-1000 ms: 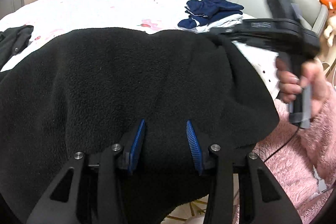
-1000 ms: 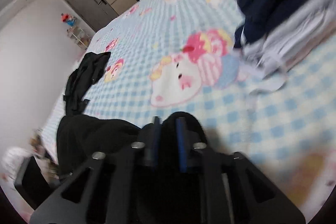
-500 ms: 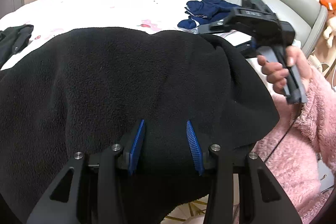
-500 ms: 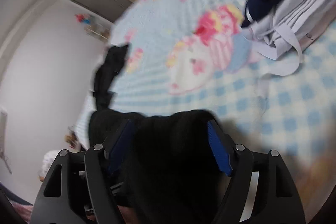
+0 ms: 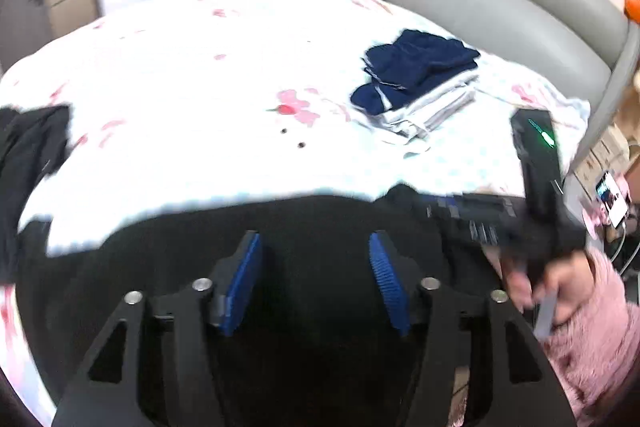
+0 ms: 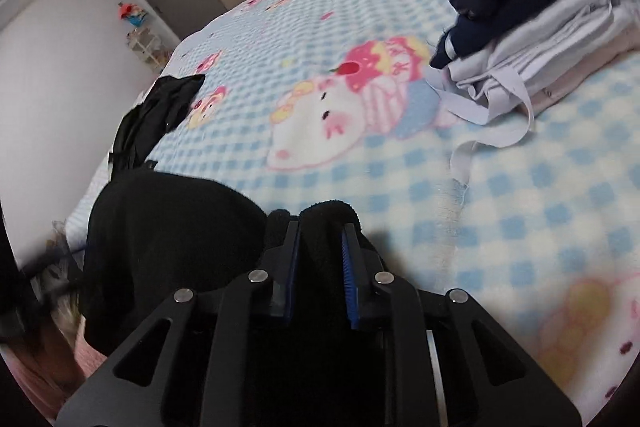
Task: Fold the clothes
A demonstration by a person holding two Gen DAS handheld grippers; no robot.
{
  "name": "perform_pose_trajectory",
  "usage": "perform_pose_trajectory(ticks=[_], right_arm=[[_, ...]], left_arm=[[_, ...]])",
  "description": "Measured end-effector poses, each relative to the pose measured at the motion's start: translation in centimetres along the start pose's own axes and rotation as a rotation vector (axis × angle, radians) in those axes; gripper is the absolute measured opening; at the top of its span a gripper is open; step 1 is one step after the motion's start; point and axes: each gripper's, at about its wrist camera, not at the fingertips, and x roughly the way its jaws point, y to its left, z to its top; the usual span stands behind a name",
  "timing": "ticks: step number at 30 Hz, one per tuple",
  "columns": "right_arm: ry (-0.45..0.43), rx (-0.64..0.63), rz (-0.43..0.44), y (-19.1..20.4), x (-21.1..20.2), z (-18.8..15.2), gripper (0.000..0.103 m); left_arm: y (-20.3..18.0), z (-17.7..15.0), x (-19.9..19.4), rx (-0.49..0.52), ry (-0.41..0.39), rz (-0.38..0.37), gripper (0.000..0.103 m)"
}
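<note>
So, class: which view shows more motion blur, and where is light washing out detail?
Left wrist view: blurrier; the right gripper and pink-sleeved hand smear, and the checked cartoon-print bedspread is blown out white. Right wrist view: sharper on the black fleece garment, only softly blurred, with checks still visible.

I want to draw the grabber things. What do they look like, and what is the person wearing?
Each gripper is black, with triangle cut-outs, silver bolts and two fingers lined with ribbed blue pads. The left gripper and right gripper match. From the side, the right one has a boxy black body with a green light. The hand has a fluffy pink sleeve.
</note>
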Motion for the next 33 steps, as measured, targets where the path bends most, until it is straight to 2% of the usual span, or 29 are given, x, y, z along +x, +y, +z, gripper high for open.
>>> perform_pose_trajectory(ticks=[2,4,6,8,9,11,12,15,19,21,23,26,28,33], right_arm=[[-0.018,-0.015,-0.01,0.3,-0.6,-0.3,0.018],[-0.029,-0.041,-0.037,0.2,-1.3,-0.6,0.017],[-0.033,-0.064,-0.059,0.1,-1.8,-0.6,0.017],[-0.019,-0.025,-0.01,-0.8,-1.8,-0.3,0.019],[0.01,0.02,0.063,-1.8,-1.5,-0.1,0.022],[0.092,0.081,0.196,-3.3,-0.2,0.1,0.031],[0.113,0.091,0.225,-3.7,0.4,0.3,0.031],[0.161,0.103,0.298,-4.5,2.0,1.0,0.032],[0.183,0.067,0.322,-3.3,3.6,1.4,0.032],[0.166,0.017,0.277,-2.2,3.5,1.3,0.032],[0.14,-0.038,0.209,-1.0,3.2,1.3,0.024],[0.059,-0.16,-0.024,1.3,2.5,0.7,0.018],[0.026,-0.216,-0.129,2.1,1.7,-0.1,0.017],[-0.019,-0.191,-0.258,2.0,0.0,-1.1,0.015]], left_arm=[[-0.7,2.3,3.0,0.107,0.058,-0.003,0.075],[-1.3,3.5,5.1,0.208,0.112,0.012,0.078],[-2.5,3.7,8.1,0.35,0.223,-0.004,0.079],[-2.7,3.1,10.0,0.43,0.316,-0.04,0.076],[-2.7,2.7,11.0,0.457,0.364,-0.056,0.074],[-2.5,1.8,11.0,0.437,0.36,-0.063,0.069],[-2.3,1.6,11.0,0.419,0.348,-0.065,0.068],[-2.2,1.0,11.0,0.385,0.302,-0.06,0.064],[-2.2,0.5,11.0,0.373,0.241,-0.03,0.063],[-2.0,0.6,10.4,0.366,0.23,-0.024,0.063],[-2.0,0.5,10.2,0.364,0.226,-0.011,0.063],[-2.1,0.8,10.6,0.346,0.224,0.011,0.066],[-2.2,0.8,10.7,0.34,0.22,0.015,0.067],[-2.2,0.3,9.9,0.338,0.184,0.023,0.067]])
